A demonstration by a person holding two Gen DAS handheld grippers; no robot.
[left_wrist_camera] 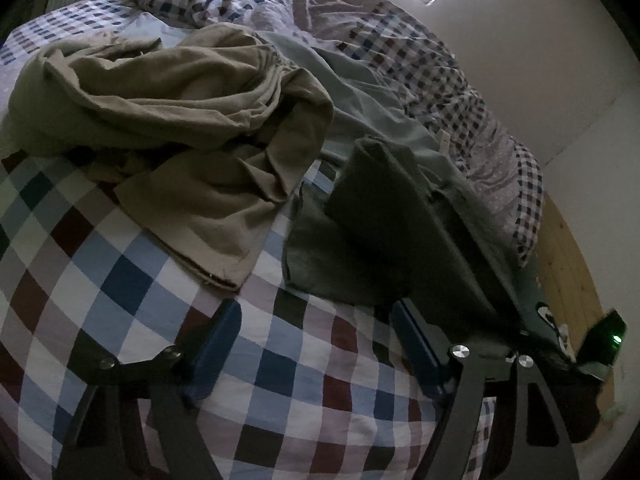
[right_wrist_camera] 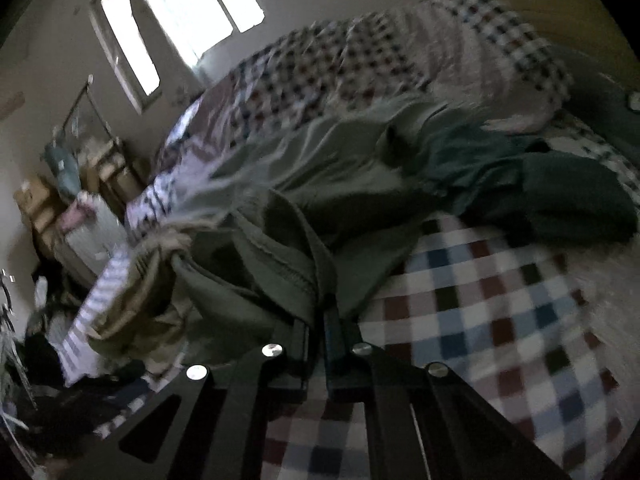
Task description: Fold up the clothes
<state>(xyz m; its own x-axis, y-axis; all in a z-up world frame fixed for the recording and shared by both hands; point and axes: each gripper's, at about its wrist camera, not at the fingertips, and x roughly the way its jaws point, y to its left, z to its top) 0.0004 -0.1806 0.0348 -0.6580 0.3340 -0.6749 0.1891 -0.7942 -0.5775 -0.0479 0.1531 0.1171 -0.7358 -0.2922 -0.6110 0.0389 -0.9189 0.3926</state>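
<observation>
Several garments (left_wrist_camera: 168,92) heaped on checked bedspread (left_wrist_camera: 132,276); window (right_wrist_camera: 180,12) beyond.

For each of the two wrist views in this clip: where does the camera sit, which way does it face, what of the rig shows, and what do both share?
Left wrist: rides the left gripper, facing down across the checked bedspread toward a beige garment; its jaws stand apart with nothing between them.
Right wrist: rides the right gripper, facing along the bed toward the window; jaws shut on a grey-green garment.
Shared: the checked bedspread and the grey-green garment; no hand or sleeve shows in either.
</observation>
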